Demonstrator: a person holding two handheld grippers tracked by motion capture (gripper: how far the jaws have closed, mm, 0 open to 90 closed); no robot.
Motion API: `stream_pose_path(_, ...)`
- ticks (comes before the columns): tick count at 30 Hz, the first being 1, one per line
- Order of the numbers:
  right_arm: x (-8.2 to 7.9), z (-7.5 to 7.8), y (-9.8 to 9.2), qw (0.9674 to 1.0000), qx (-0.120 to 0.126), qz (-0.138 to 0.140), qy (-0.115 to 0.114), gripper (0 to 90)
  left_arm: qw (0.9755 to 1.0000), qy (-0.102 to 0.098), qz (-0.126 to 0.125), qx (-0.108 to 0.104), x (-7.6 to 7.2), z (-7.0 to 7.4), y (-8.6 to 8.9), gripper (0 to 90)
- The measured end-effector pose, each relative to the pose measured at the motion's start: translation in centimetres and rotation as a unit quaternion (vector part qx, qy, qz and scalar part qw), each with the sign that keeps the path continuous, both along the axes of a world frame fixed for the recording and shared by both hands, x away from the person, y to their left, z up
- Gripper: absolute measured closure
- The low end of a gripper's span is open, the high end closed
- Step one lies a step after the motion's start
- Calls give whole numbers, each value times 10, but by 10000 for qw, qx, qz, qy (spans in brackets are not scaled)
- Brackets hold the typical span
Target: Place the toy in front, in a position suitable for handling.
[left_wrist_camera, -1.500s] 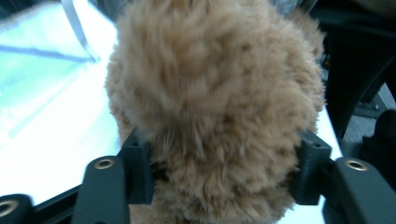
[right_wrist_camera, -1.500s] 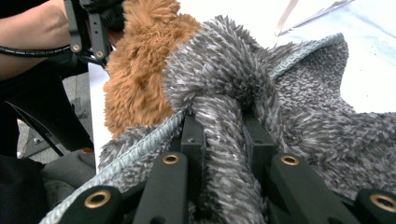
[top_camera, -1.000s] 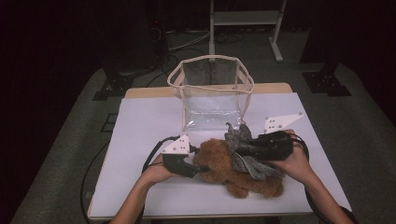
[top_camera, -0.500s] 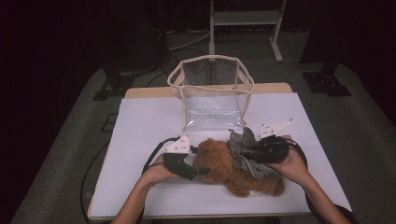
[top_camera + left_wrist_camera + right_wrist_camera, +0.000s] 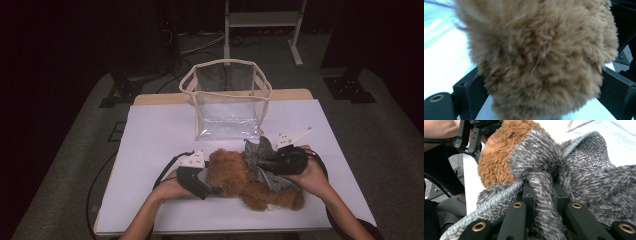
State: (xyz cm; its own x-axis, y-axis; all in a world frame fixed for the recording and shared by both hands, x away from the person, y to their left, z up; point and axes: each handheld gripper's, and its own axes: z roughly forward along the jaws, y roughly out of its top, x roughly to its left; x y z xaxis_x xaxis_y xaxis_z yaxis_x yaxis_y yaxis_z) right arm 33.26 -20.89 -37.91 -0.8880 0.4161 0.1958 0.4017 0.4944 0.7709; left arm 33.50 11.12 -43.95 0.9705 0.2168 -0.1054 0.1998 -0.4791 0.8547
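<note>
**Plush dog on the mat, grey garment pinched at its back**

A brown plush dog point(image 5: 240, 177) lies on its side on the white mat point(image 5: 160, 130) that covers the table point(image 5: 150, 98), near the person's edge and in front of a clear bag point(image 5: 227, 100) with cream trim that stands upright and open farther back. A grey knitted garment point(image 5: 260, 155) is draped over the toy's middle, part of it sticking up toward the bag.

The left gripper point(image 5: 212, 190) sits at the toy's head end, low on the mat, with the left hand point(image 5: 170, 189) behind it. Its jaws have just been opening and now stand wide: in the left gripper view the brown fur point(image 5: 541, 60) bulges between the two black jaws (close enough to blur), and the jaws flank the fur without squeezing it.

The right gripper point(image 5: 260, 162) lies across the toy's back, held by the right hand point(image 5: 312, 177). Its jaws are drawn nearly together on a fold of the grey garment point(image 5: 544, 195); in the right gripper view that fold is bunched up between them, with the brown fur point(image 5: 496, 160) showing just beyond and the left gripper point(image 5: 477, 135) farther off at the upper left.

The toy rests on the mat, well apart from the bag.
</note>
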Motion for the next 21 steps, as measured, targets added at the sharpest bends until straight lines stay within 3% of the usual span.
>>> stream_pose_path(2, 1, 0, 0, 10000, 26, 8, 32, 765, 10000, -50, -7, -83, 0, 1, -1, 157)
stream_pose_path(5, 2, 2, 2, 9999, 92, 59, 48, 764, 9992, -321, 0, -252, -3, 8, -1, 318)
stream_pose_path(8, 3, 7, 6, 9996, 244, 127, -8, 763, 9976, -601, -36, -342, -7, 23, -1, 387)
stream_pose_path(15, 5, 32, 12, 9969, 737, 199, -176, 767, 9943, -1020, -85, -293, -10, 71, 2, 423)
stream_pose_path(21, 5, 57, 19, 9909, 1272, 253, -369, 769, 9881, -1535, -88, -88, -14, 127, 16, 429)
